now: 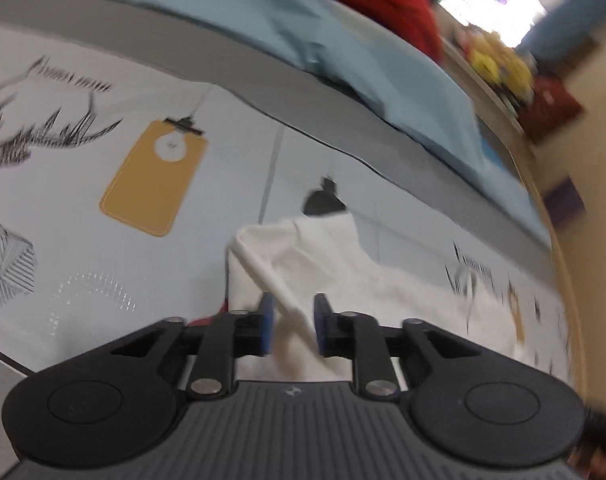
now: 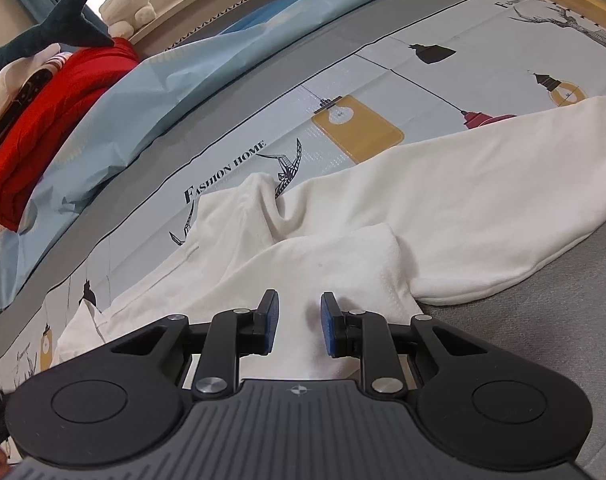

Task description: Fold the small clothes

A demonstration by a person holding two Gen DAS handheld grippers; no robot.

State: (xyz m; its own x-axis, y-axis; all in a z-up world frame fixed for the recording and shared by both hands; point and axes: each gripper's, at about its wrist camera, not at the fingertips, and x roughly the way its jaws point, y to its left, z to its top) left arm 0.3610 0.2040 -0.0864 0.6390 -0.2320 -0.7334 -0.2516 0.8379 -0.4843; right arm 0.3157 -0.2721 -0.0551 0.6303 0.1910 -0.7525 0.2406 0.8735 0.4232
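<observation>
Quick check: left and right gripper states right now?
Left gripper: open, an edge of the white cotton garment loose between its pads.
Right gripper: open above the garment, holding nothing.

White garment on a pale printed sheet (mustard tags, black antlers), red bundle beyond

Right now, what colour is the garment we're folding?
White, plain; the garment shows best in the right wrist view.

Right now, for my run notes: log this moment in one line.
step: folding | left gripper: open, white garment hem between pads | right gripper: open over garment | bed
</observation>
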